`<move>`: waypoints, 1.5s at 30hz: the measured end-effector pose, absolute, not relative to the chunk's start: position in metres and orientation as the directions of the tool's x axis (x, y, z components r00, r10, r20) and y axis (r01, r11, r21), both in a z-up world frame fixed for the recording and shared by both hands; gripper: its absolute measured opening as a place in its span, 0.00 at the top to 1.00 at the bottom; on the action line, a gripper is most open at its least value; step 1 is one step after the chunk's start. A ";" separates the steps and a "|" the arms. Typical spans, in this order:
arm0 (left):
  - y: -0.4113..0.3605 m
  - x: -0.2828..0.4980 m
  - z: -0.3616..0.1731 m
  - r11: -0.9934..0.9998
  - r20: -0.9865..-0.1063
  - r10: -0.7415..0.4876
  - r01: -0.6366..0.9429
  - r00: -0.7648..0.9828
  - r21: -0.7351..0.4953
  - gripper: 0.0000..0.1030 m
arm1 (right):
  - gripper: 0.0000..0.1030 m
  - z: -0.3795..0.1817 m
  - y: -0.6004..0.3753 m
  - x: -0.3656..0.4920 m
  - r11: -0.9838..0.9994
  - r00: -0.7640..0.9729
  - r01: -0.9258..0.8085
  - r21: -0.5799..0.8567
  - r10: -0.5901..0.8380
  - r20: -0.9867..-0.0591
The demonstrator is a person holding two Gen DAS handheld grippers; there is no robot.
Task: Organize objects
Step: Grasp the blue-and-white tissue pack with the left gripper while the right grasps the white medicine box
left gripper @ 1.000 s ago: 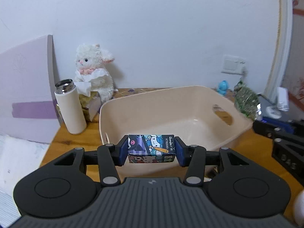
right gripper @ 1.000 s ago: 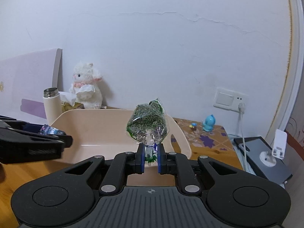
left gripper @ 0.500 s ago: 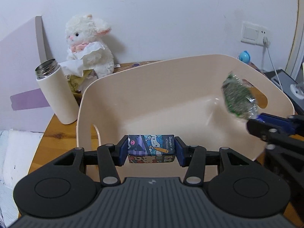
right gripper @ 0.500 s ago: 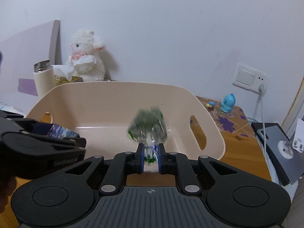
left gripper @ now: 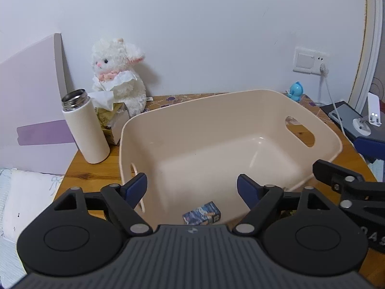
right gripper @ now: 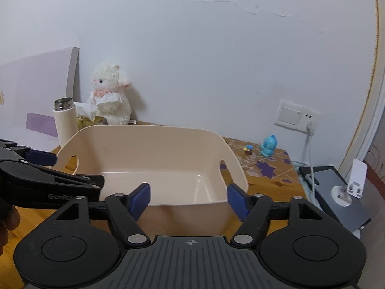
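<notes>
A beige plastic bin (left gripper: 320, 130) stands on the wooden table; it also shows in the right wrist view (right gripper: 154, 130). A small blue cartoon box (left gripper: 202, 215) lies on the bin floor near its front wall. My left gripper (left gripper: 192, 187) is open and empty above the bin's front edge. My right gripper (right gripper: 187, 198) is open and empty just in front of the bin's near wall. The green packet is not visible in either view; a green scrap shows by the right gripper's body (left gripper: 287, 213).
A white bottle (left gripper: 85, 126) and a plush lamb (left gripper: 118, 77) with tissues stand left behind the bin. A blue figurine (right gripper: 268, 145), a wall socket with cable (right gripper: 297, 115) and a grey device (right gripper: 336, 187) are at the right. A bed edge (left gripper: 26, 192) lies left.
Both grippers have opened. The cartoon box dropped from the left gripper onto the bin floor. The green packet left the right gripper. Both grippers have pulled back and up.
</notes>
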State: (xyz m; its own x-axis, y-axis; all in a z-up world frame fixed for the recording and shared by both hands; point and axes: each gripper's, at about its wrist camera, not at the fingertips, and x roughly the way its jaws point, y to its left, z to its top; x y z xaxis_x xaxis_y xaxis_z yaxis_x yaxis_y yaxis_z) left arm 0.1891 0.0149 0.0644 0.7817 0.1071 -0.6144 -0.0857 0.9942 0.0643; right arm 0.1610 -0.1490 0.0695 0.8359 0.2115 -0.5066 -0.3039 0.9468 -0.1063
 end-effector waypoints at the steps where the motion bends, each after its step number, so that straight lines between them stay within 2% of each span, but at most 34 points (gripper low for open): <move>1: 0.015 0.183 0.067 0.994 -0.611 0.107 -0.086 0.785 0.064 0.17 | 0.25 0.071 -0.151 0.157 0.947 0.836 -0.303 -0.110 0.209 -0.507; 3: 0.017 0.172 0.068 0.995 -0.608 0.104 -0.088 0.787 0.056 0.13 | 0.24 0.071 -0.154 0.147 0.946 0.836 -0.302 -0.120 0.202 -0.510; 7: 0.021 0.147 0.066 0.996 -0.618 0.087 -0.082 0.781 0.037 0.13 | 0.16 0.065 -0.162 0.132 0.943 0.829 -0.307 -0.131 0.197 -0.523; 10: 0.023 0.133 0.061 0.996 -0.624 0.092 -0.079 0.776 0.048 0.13 | 0.16 0.056 -0.166 0.125 0.941 0.815 -0.310 -0.134 0.191 -0.548; 20: 0.029 0.118 0.017 0.996 -0.710 0.071 -0.083 0.701 0.018 0.13 | 0.10 0.017 -0.175 0.114 0.936 0.768 -0.311 -0.164 0.146 -0.623; 29: 0.015 0.129 -0.017 0.995 -0.758 0.072 -0.102 0.649 0.007 0.13 | 0.10 -0.029 -0.187 0.130 0.939 0.712 -0.306 -0.158 0.116 -0.693; 33: 0.014 0.138 -0.027 0.990 -0.769 0.025 -0.122 0.638 -0.069 0.13 | 0.10 -0.046 -0.188 0.139 0.940 0.685 -0.308 -0.146 0.113 -0.719; 36: 0.010 0.143 -0.035 0.988 -0.780 0.026 -0.134 0.626 -0.074 0.13 | 0.10 -0.054 -0.187 0.144 0.941 0.681 -0.307 -0.145 0.111 -0.724; 42: 0.007 0.147 -0.043 0.987 -0.794 0.050 -0.150 0.605 -0.052 0.13 | 0.15 -0.059 -0.184 0.151 0.943 0.702 -0.307 -0.127 0.134 -0.699; 45: 0.003 0.143 -0.045 0.989 -0.786 0.080 -0.147 0.613 -0.014 0.14 | 0.23 -0.059 -0.183 0.153 0.944 0.707 -0.312 -0.110 0.154 -0.690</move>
State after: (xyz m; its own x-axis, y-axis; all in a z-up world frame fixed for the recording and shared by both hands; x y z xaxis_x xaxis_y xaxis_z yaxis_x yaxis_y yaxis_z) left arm 0.1432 0.0034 -0.0446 0.6126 0.0800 -0.7864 -0.1473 0.9890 -0.0140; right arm 0.1526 -0.1834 -0.0590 0.7072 0.1535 -0.6902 -0.3119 0.9438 -0.1096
